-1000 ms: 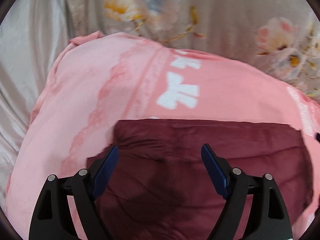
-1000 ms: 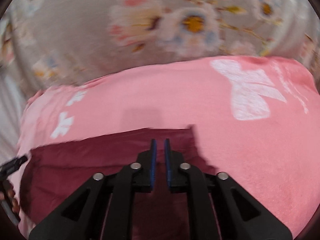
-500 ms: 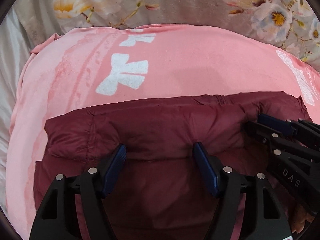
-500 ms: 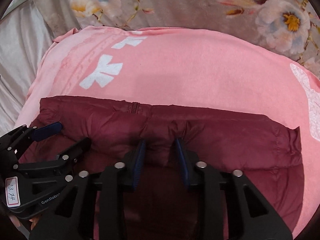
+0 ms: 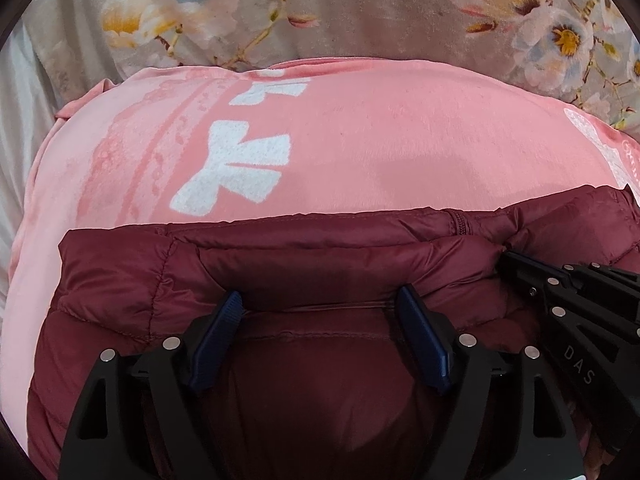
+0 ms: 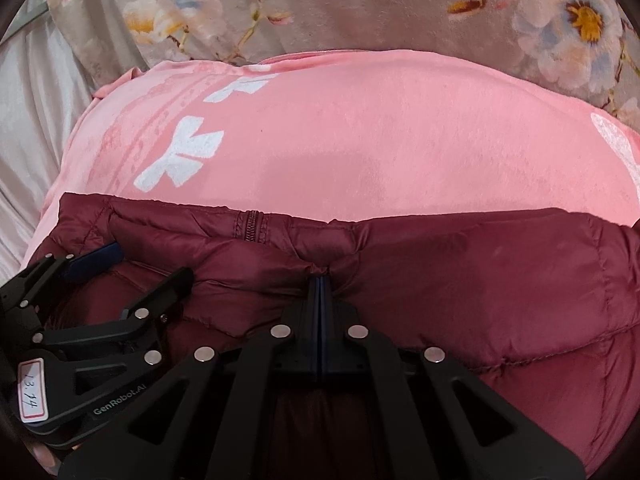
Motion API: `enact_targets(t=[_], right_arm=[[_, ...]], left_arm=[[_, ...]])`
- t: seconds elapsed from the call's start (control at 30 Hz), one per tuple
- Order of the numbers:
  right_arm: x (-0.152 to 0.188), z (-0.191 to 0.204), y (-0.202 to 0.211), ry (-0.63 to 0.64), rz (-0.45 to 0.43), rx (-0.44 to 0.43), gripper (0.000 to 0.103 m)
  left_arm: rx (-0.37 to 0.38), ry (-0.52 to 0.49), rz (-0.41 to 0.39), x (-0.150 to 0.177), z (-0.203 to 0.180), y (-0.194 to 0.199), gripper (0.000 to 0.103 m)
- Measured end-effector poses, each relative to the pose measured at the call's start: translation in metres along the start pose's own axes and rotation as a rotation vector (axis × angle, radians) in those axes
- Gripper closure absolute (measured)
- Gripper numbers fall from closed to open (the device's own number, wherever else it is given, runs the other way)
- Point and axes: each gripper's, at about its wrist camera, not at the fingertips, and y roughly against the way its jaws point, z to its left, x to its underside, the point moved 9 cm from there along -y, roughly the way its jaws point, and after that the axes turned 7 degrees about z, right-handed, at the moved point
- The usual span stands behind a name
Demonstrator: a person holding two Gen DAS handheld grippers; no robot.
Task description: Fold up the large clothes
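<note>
**A:** How did the maroon puffer jacket (image 6: pixel 460 280) look, and where was it?

**B:** Quilted, shiny, dark red, with a short zipper end (image 6: pixel 252 228) showing at its far edge. It lay at the near side of a pink blanket (image 5: pixel 380 140) printed with white bows, which itself sat on a floral bedspread (image 5: pixel 360 8). The far edge looked doubled over, a padded roll running left to right, so I judged at least one fold to be in place (how many layers lay beneath, I could not tell).

**A:** And the tongs?

**B:** The right gripper (image 6: pixel 322 280) had just been closing, and its jaws were pressed together on a small pucker of the jacket near the middle of that rolled edge; the fabric bunched into creases right at the tips. The left gripper (image 5: pixel 320 312) was spread wide, its blue pads (image 5: pixel 224 320) resting against the jacket to either side of a stretch of the roll, not pinching it. Its jaws had just been opening a little.

**A:** So how much was left?

**B:** My guess: the bundle was already fairly compact and rectangular, but one hand had taken a fresh grip, so another fold or a tidying pull seemed due. The left corner still looked puffy and loose.
</note>
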Motion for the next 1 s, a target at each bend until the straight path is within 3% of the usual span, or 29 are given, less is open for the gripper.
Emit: enact_targets(t=[0.27, 0.73, 0.83, 1.0], right_arm=[[0.000, -0.003, -0.001, -0.039, -0.009, -0.058, 0.103], [-0.002, -0.005, 0.000, -0.051, -0.021, -0.055, 0.103], [0.002, -0.010, 0.018, -0.067, -0.050, 0.037, 0.103], [0.039, 0.023, 0.087, -0.023, -0.096, -0.019, 0.100]], left_arm=[[-0.015, -0.009, -0.001, -0.002, -0.002, -0.003, 0.024], [-0.037, -0.008, -0.005, -0.003, -0.002, -0.004, 0.020], [-0.020, 0.034, -0.004, 0.001, 0.009, 0.006, 0.019], [0.100, 0.184, 0.011, 0.040, 0.056, 0.070, 0.020]])
